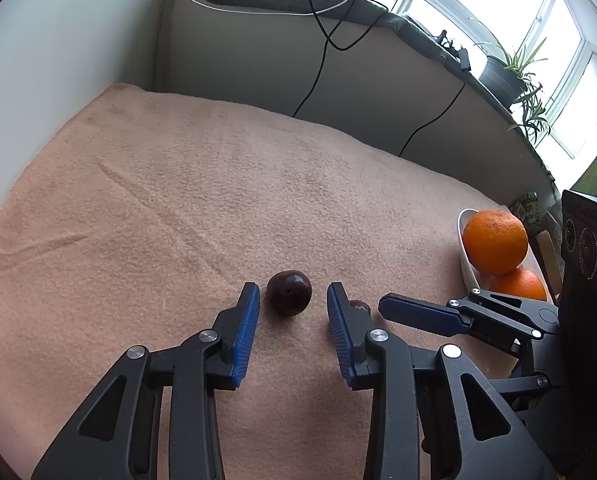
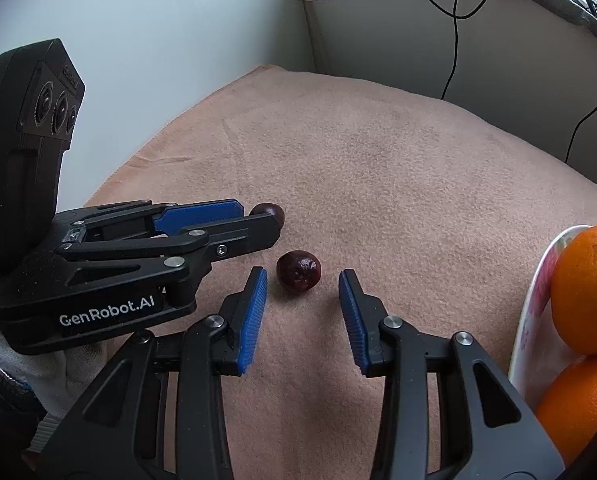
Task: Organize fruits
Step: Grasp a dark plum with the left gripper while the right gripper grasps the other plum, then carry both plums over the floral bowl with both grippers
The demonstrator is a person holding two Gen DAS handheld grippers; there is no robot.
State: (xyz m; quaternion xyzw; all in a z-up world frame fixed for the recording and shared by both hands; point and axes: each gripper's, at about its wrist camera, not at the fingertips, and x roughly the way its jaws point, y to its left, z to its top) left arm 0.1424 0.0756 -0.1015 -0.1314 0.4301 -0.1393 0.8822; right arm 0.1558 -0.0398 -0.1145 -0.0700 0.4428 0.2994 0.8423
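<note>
Left wrist view: left gripper [image 1: 294, 286] pointed down at peach fleece blanket [image 1: 178, 200], blue ribbed pads [image 1: 247, 332] spread apart, released, gripping nothing. Dark maroon round fruit [image 1: 289, 293] lay on blanket between the fingertips, gap visible on both sides, no pad contact. Second dark maroon fruit [image 1: 360, 306] sat just right of that, mostly hidden behind the right-side finger. White oval bowl [image 1: 462, 224] stood at blanket's right edge, holding two round oranges [image 1: 495, 242], one stacked on the other. Right wrist view: right gripper [image 2: 303, 271] likewise released, pads apart, nothing clamped. Second dark maroon fruit [image 2: 298, 271] lay on blanket between its fingertips, nearer the left-side pad, untouched. Left gripper entered from the left, first fruit [image 2: 270, 213] peeking past its finger. Bowl with oranges at right edge.
</note>
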